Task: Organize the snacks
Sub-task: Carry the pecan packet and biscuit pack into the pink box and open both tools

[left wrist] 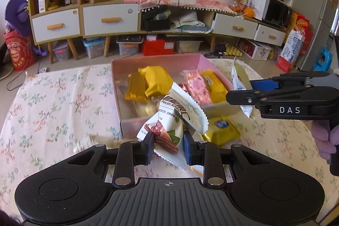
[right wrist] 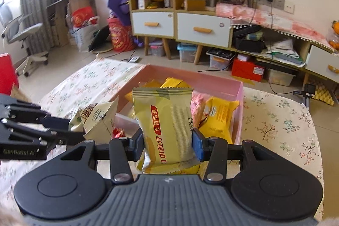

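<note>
above the near edge of the pink box [left wrist: 127,126], the left gripper [left wrist: 169,148] has its fingers closed on the lower part of a white pecan packet [left wrist: 180,118], which stands crumpled and tilted between them. the right gripper [right wrist: 168,146] holds its fingers narrowly against the sides of a pale yellow packet [right wrist: 165,126], upright and just short of the box in its own view. the box rests on a floral-cloth tabletop [left wrist: 53,99] and already contains gold packets [left wrist: 148,84], a pink packet [left wrist: 195,86] and a yellow packet [left wrist: 214,84]; one yellow packet with a blue mark [left wrist: 221,129] lies outside, just beside the box's near corner. risks, as judged: both grippers converge on the same opening, so fingers or packets may collide; the pecan packet is gripped low and its loose upper part may catch the box wall or fold on release; a release made too early would drop either packet onto the cloth rather than inside; crowded contents may leave a packet lying across the others.
</note>
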